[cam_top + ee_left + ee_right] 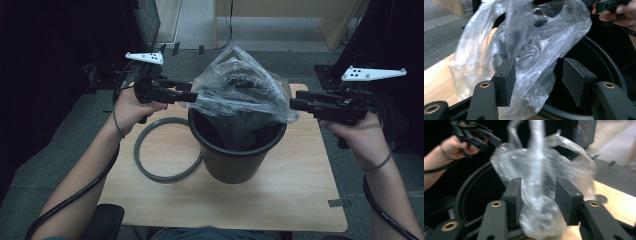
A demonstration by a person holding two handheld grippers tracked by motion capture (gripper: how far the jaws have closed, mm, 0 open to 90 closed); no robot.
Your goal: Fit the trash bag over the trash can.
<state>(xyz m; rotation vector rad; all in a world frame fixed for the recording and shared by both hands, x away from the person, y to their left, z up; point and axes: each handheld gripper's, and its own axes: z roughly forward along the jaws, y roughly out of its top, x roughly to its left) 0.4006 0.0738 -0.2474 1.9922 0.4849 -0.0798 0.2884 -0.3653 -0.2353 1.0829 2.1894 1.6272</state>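
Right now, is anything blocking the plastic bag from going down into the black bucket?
Nothing visible does. The plastic bag hangs right over the open bucket, its bottom already dipping inside. The grey ring lies off to the side.

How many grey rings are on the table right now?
1. The grey ring lies flat on the wooden table, left of the black bucket and touching its side. Another could be hidden behind the bucket or under the plastic bag.

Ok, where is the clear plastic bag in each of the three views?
High view: clear plastic bag at centre, bunched above the black bucket.
Left gripper view: bag across the middle, between the open jaws.
Right gripper view: bag at centre, between the open jaws.
Shared landmark: the bucket's rim, below the bag.
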